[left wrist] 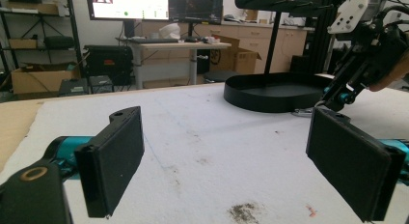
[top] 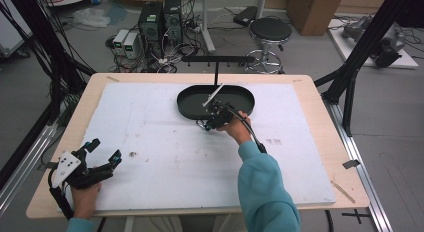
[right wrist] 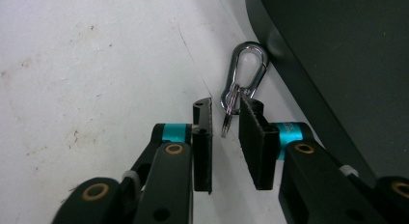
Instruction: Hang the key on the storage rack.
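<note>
Black oval tray (top: 192, 109), silver carabiner (right wrist: 246, 72) with ring, white stained mat (top: 165, 157) on tan wooden surface (top: 320, 117), black grippers with teal joints, teal sleeve (top: 265, 187), were recorded.

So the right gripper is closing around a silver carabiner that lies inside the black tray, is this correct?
Not quite. The carabiner lies on the white mat, just outside the black tray and beside its rim, as the right gripper view shows. The right gripper does have its jaws around the ring end.

Silver carabiner (right wrist: 245, 74) — flat, beside black tray (right wrist: 337, 64).
</note>
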Demonstrator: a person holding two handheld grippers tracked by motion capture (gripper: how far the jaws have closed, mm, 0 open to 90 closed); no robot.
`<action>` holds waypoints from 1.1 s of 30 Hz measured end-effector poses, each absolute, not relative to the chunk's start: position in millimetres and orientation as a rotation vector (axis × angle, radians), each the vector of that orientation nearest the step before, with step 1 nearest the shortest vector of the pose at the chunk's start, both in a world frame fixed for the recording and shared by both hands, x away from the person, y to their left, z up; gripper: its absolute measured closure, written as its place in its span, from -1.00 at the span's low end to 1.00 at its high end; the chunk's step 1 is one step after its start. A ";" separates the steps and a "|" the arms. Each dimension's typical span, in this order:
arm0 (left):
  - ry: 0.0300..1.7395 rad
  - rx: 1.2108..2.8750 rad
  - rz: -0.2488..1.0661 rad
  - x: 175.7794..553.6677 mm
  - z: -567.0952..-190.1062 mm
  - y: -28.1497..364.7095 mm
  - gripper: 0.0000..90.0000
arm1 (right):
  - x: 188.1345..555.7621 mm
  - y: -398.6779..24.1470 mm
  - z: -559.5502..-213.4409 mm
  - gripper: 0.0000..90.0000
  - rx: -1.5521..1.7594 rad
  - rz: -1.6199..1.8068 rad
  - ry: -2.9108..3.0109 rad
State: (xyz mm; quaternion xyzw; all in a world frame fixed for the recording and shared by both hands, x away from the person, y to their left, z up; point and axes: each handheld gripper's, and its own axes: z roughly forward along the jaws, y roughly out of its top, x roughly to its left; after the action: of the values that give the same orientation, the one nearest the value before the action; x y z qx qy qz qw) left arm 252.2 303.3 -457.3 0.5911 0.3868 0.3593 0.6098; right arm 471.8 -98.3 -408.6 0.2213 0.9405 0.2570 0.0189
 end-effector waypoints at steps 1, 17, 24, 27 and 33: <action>0.894 1.365 0.830 252.2 -457.3 303.3 -0.70 | 471.3 -97.5 -408.7 0.76 0.686 0.796 2.917; 0.895 1.365 0.830 252.3 -457.3 303.6 -0.70 | 473.9 -97.8 -411.1 0.96 0.701 0.778 2.904; 0.896 1.365 0.829 252.3 -457.3 303.7 -0.70 | 473.1 -98.0 -409.7 0.98 0.716 0.774 2.901; 0.896 1.365 0.828 252.3 -457.3 303.7 -0.70 | 473.1 -99.3 -406.9 0.98 0.723 0.813 2.888; 0.896 1.365 0.829 252.3 -457.2 303.7 -0.70 | 472.3 -103.5 -398.5 0.98 0.726 0.895 2.850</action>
State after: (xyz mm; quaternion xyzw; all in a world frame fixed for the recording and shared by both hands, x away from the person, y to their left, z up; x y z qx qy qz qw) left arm 252.3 303.7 -457.2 0.5911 0.3879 0.3590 0.6092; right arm 472.3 -103.5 -398.5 0.2360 0.9266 0.2909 0.0335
